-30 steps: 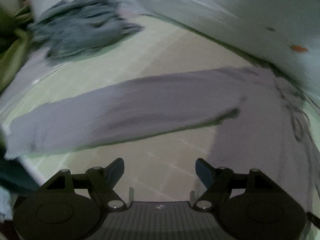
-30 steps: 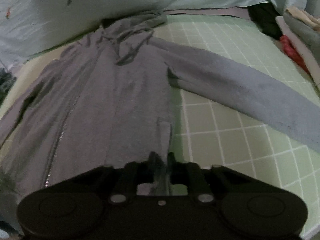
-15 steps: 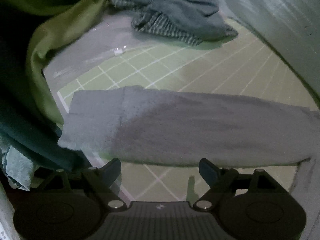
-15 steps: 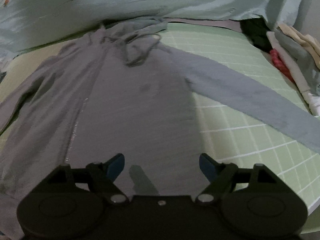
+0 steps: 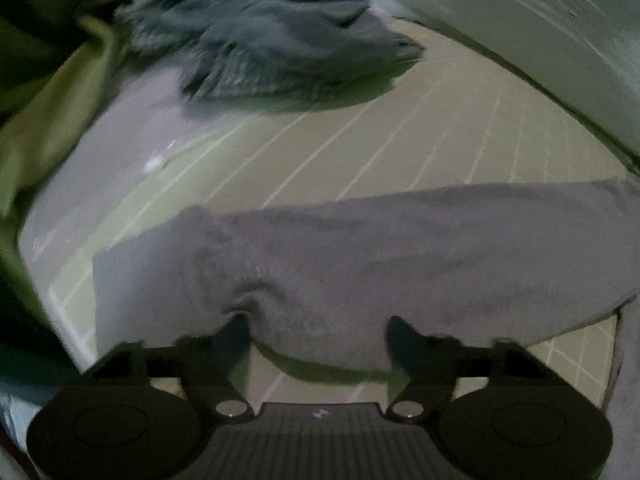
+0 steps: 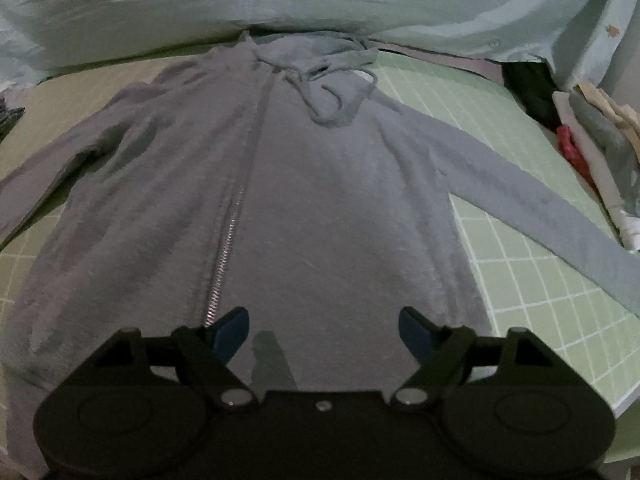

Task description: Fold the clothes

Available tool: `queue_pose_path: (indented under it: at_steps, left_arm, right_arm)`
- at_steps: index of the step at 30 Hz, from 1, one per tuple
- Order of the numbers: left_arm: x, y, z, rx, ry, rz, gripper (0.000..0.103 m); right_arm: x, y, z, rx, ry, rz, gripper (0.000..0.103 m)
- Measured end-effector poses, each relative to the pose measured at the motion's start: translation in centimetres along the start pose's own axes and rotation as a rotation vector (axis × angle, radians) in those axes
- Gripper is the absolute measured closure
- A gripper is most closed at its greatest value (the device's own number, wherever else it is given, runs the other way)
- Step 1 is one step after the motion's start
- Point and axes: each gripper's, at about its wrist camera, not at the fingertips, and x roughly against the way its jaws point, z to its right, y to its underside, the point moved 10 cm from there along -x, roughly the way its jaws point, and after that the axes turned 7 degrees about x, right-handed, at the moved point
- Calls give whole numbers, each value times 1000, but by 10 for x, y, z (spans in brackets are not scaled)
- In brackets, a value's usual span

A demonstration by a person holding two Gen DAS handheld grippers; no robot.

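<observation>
hoodie (image 6: 304, 216): grey, zipped, spread flat on the green checked mat (image 6: 520, 280), hood toward the pillow (image 6: 320, 4)
sleeve (image 5: 360, 256): stretched across the mat, cuff end puckered at the left gripper
left gripper (image 5: 318, 338): jaws apart, straddling the sleeve's near edge
right gripper (image 6: 324, 330): jaws apart, over the hoodie hem beside the zipper (image 6: 226, 248)
blue-grey clothes (image 5: 272, 40): heaped beyond the sleeve
</observation>
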Motion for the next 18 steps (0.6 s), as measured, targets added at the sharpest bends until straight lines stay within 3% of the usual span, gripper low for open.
queue_pose_path:
  at_steps: [3,6,12,15,18]
  left_arm:
    - [-7,-11,21,-32,45,21,46]
    - [-13,-16,56,-75,158,21,48]
    - [-5,9,138,-266,370,-63,44]
    - [4,9,136,-263,394,-69,35]
    - [11,-8,107,-162,374,-39,31]
  right_arm:
    - [2,0,-1,-1,14,-3,20]
    - [3,2,3,-23,39,-4,20]
    - [4,3,16,-95,78,-9,20]
    - [5,2,17,-108,86,-6,20]
    - [4,1,17,-111,90,-6,20]
